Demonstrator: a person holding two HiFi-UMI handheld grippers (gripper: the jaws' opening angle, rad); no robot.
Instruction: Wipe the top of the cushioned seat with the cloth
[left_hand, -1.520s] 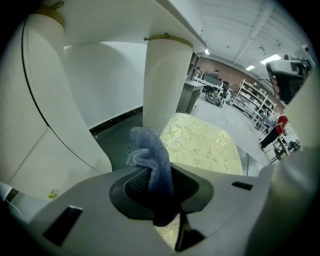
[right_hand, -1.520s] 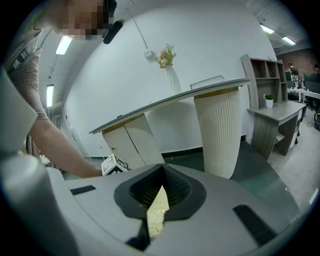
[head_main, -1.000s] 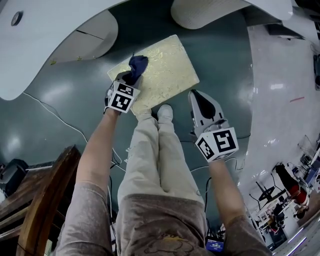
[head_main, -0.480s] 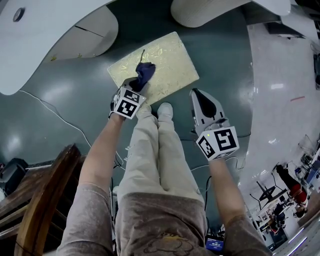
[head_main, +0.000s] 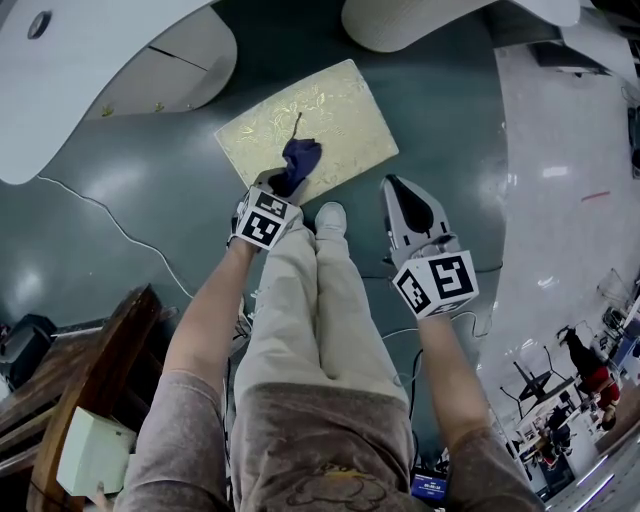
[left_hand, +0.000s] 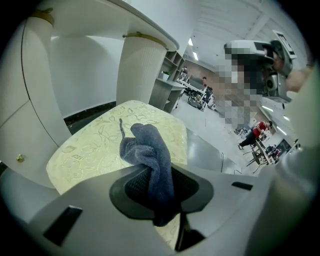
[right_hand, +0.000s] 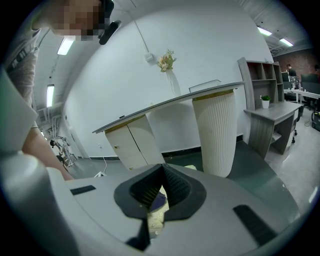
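Head view: one seat is seen on the floor, its yellow patterned top facing up. One dark blue cloth is laid on the near half of it, just ahead of the left gripper. The right gripper is held to the right of the seat, over the floor and apart from it. Two grippers are counted.

Left gripper view: the cloth is clamped between the jaws, and its bunched free end appears to rest on the seat. For a good wipe, the cloth is best kept pressed down and drawn in overlapping strokes out to every edge, far corners included.

Right gripper view: the jaws are closed together on nothing. A sliver of seat and cloth is glimpsed beyond them.
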